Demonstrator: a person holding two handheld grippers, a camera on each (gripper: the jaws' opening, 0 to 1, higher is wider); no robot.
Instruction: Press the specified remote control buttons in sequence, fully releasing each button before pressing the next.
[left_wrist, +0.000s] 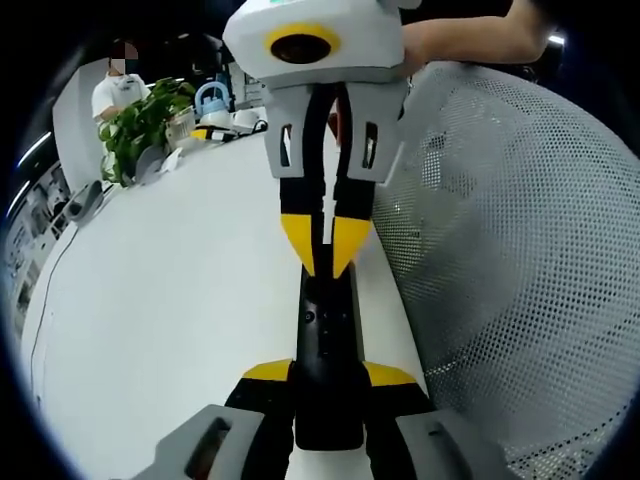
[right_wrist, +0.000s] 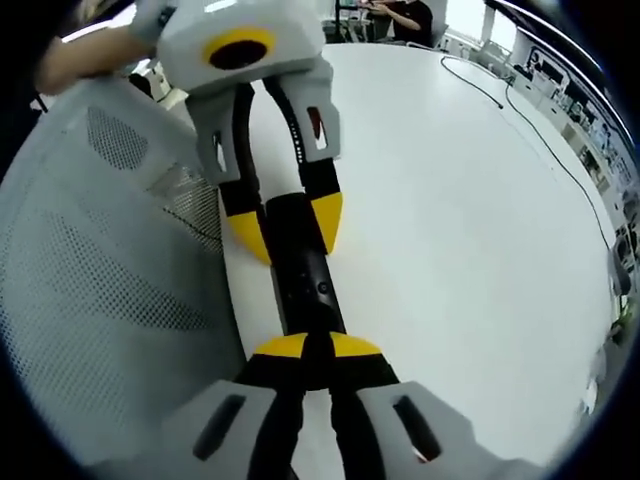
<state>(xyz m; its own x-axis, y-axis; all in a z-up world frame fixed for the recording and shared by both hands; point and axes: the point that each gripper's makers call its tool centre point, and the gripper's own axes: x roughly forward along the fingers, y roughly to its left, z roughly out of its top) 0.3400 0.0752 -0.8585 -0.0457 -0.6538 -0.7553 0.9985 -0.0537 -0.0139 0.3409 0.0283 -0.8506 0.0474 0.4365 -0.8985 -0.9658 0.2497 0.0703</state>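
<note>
**Two claws meet over a black remote on a white tabletop**

A wide white tabletop (left_wrist: 170, 300) runs back toward an office; a grey mesh chair back (left_wrist: 520, 260) stands just beside its edge. In the left gripper view, at about ten o'clock on the far end, sits a leafy green plant (left_wrist: 140, 125), with a light blue kettle-like vessel (left_wrist: 211, 100) near it; what it holds cannot be told. A person in white (left_wrist: 115, 90) stands behind the plant. In the right gripper view a thin cable (right_wrist: 540, 130) trails across the tabletop toward two o'clock.

The remote control (left_wrist: 327, 350) is a slim black bar lying near the tabletop edge, next to the chair. No writing on it can be read; small buttons show as faint marks.

The left claw (left_wrist: 327, 375) is clamped on the sides of one end of the remote, its yellow tips touching the body. The right claw (left_wrist: 325, 240) comes from twelve o'clock in that view, its yellow tips drawn nearly together, points down on the remote's top face.
</note>
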